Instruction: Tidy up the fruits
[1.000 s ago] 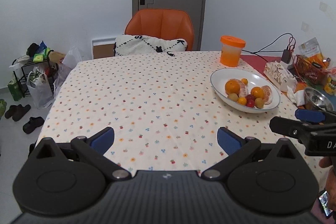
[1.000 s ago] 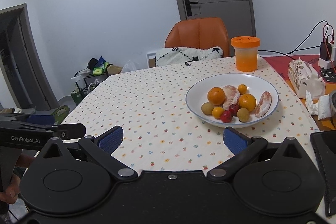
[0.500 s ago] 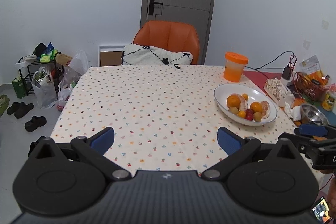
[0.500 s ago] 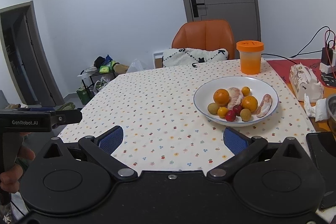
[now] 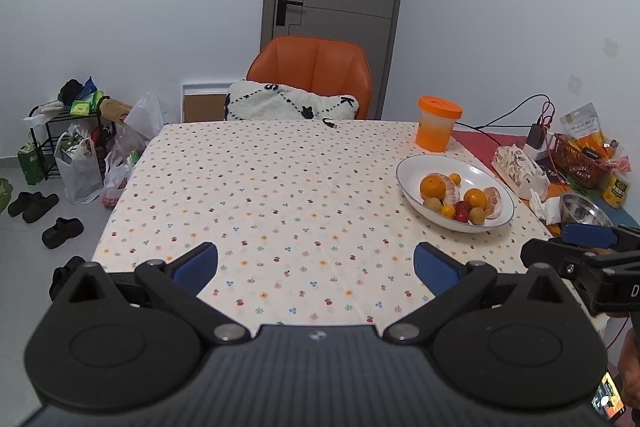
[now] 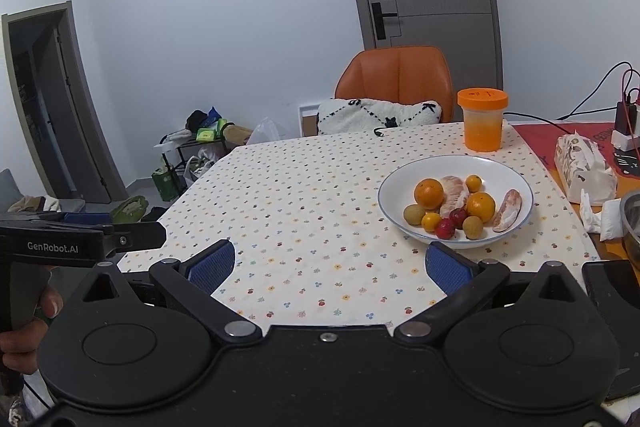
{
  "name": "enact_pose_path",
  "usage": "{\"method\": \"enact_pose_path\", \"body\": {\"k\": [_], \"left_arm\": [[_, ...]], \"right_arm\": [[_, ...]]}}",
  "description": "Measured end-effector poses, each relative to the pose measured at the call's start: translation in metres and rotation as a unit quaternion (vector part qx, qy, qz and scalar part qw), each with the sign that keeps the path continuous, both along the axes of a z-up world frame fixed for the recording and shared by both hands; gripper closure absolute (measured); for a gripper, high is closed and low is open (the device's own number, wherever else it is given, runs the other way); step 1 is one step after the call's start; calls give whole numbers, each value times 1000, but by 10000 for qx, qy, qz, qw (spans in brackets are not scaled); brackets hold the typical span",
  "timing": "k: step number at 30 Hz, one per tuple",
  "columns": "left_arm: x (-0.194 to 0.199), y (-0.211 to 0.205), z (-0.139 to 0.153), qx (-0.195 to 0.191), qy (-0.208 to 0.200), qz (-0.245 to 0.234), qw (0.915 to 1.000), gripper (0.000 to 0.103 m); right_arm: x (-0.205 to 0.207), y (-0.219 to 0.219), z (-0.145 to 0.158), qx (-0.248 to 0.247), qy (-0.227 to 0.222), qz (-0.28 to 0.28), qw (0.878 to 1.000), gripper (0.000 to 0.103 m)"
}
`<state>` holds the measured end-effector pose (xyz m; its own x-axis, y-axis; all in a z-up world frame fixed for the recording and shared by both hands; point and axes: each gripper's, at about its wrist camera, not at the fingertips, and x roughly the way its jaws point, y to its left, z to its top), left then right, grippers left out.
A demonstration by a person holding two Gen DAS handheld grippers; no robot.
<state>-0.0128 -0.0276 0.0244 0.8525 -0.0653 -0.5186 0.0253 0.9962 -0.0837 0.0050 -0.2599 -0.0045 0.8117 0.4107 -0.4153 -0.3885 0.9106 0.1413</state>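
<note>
Both grippers pull back from the tabletop (image 5: 280, 187), left gripper (image 5: 316, 267) and right gripper (image 6: 328, 265) fingers spread, empty; fruits (image 6: 452, 205) sit together in the plate (image 6: 516, 183).

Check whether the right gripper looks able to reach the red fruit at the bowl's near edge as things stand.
Probably yes. The right gripper is open and empty, and only bare tablecloth lies between it and the bowl. The red fruit sits by the near rim, though neighbouring fruits touch it.
</note>
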Motion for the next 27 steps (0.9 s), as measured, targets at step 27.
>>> {"method": "enact_pose_path", "body": {"k": [27], "left_arm": [[-1,-1,-1,5,64,2,10000,0]], "right_arm": [[1,0,-3,28,80,-6,10000,0]]}}
